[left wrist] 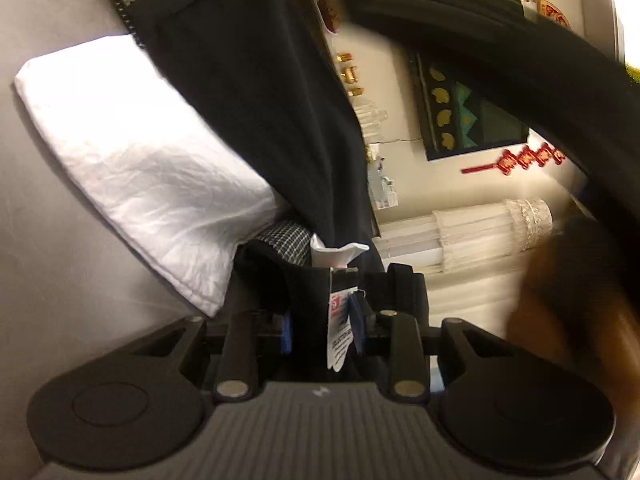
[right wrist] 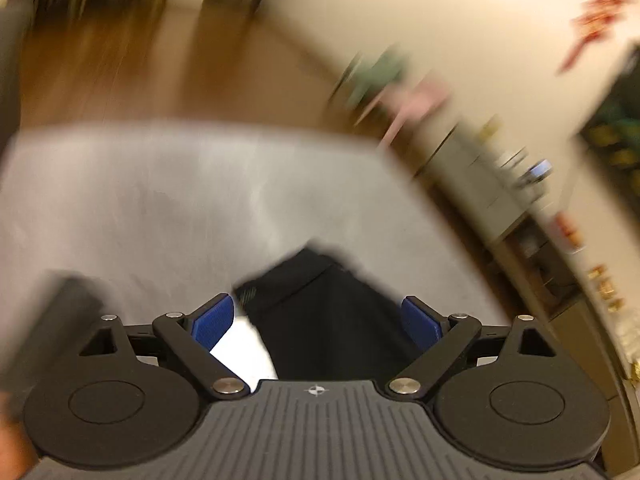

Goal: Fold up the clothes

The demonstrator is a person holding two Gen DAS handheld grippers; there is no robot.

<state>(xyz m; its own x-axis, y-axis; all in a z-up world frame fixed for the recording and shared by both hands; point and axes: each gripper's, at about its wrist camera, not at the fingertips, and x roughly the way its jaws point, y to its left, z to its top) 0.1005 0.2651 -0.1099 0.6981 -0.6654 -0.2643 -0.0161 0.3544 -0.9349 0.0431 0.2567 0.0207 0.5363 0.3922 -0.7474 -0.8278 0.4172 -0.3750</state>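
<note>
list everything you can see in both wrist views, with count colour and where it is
black garment: 1, black with a ribbed hem, draped over the white cloth and running into the left gripper
white folded cloth: 1, white, lying on the table under the black garment
paper tags: a small bunch, white with red and blue print, hanging between the left gripper's pads
checked fabric: 1 patch, black and white, showing beside the garment near the tags
table: 1, grey, under the clothes
wall hangings: several, red and gold, on the pale wall behind
left gripper: 1, black with blue pads, closed on the black garment at its tags
right gripper: 1, black with blue pads, jaws wide apart over the black garment, holding nothing
</note>
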